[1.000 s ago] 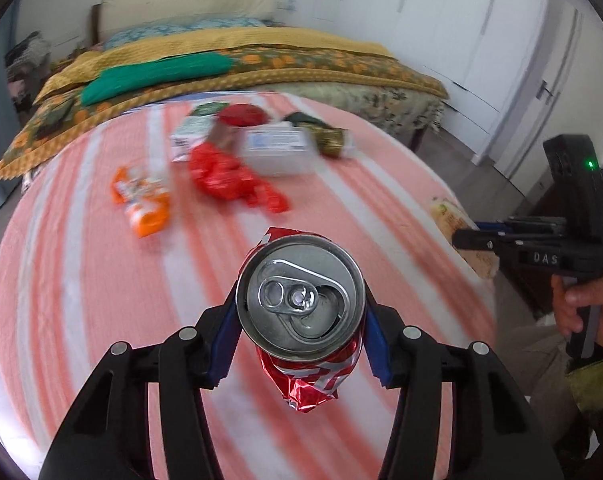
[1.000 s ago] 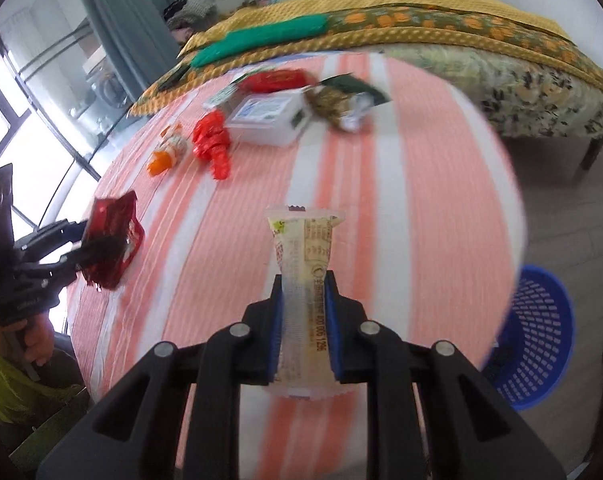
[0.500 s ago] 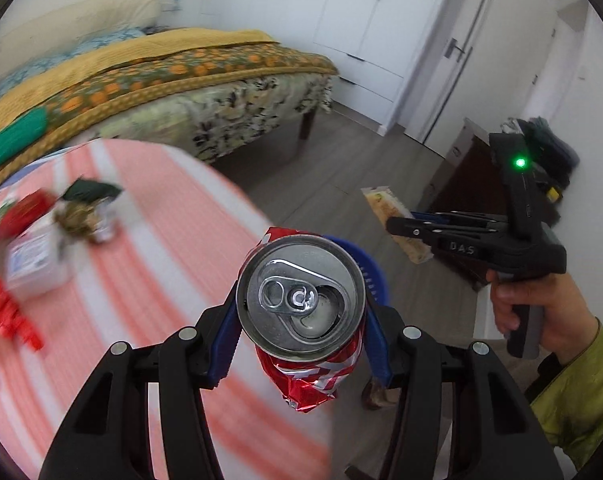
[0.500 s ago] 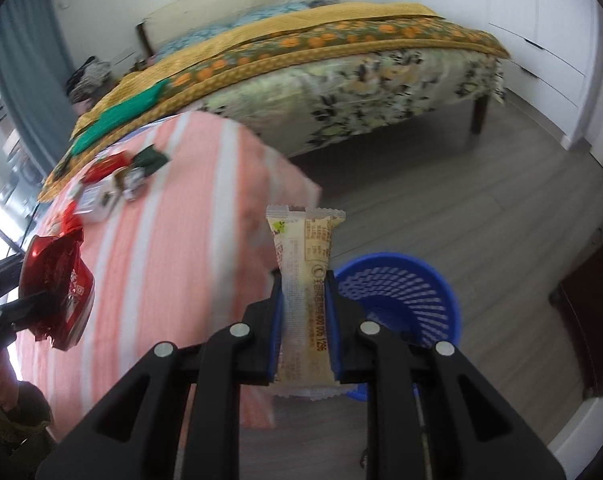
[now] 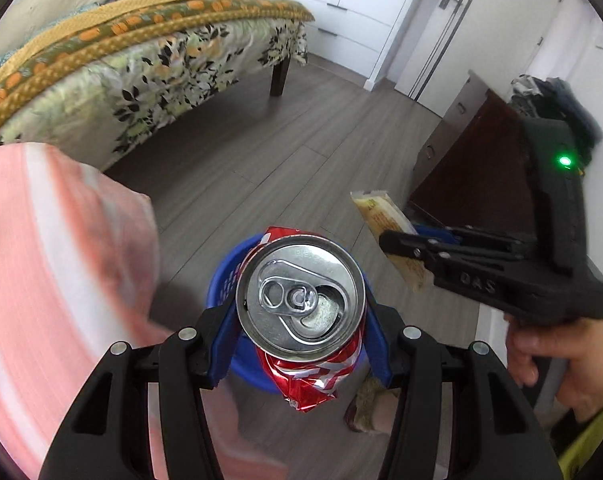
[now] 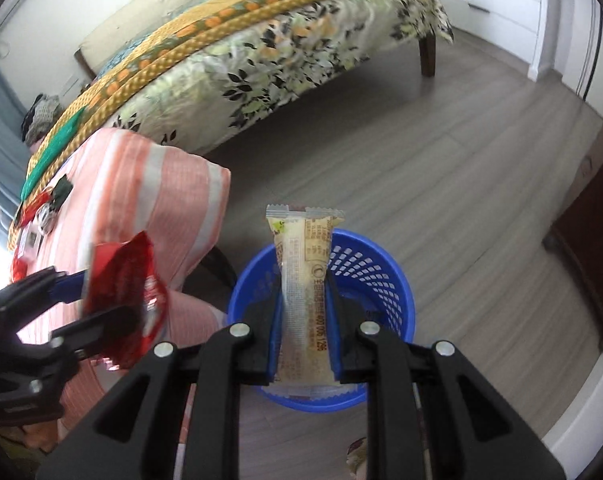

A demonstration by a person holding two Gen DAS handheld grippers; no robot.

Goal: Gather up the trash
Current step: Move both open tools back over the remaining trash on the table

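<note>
My left gripper (image 5: 299,340) is shut on a crushed red drink can (image 5: 301,304), silver top towards the camera, held above the blue trash basket (image 5: 221,280) on the floor. The can also shows in the right wrist view (image 6: 121,292). My right gripper (image 6: 303,344) is shut on a pale yellow snack wrapper (image 6: 303,280), held upright over the basket (image 6: 377,280). From the left wrist view the right gripper (image 5: 405,256) and its wrapper (image 5: 385,224) are to the right of the can.
The table with the pink striped cloth (image 6: 149,184) stands left of the basket, with more trash (image 6: 41,208) at its far end. A bed with a floral cover (image 6: 281,40) is behind. A dark wooden cabinet (image 5: 481,168) stands at the right. The floor is grey wood.
Both grippers have swung from over the table towards the floor. The blue basket has come to lie right under the can and the wrapper. Both grips are unchanged.
</note>
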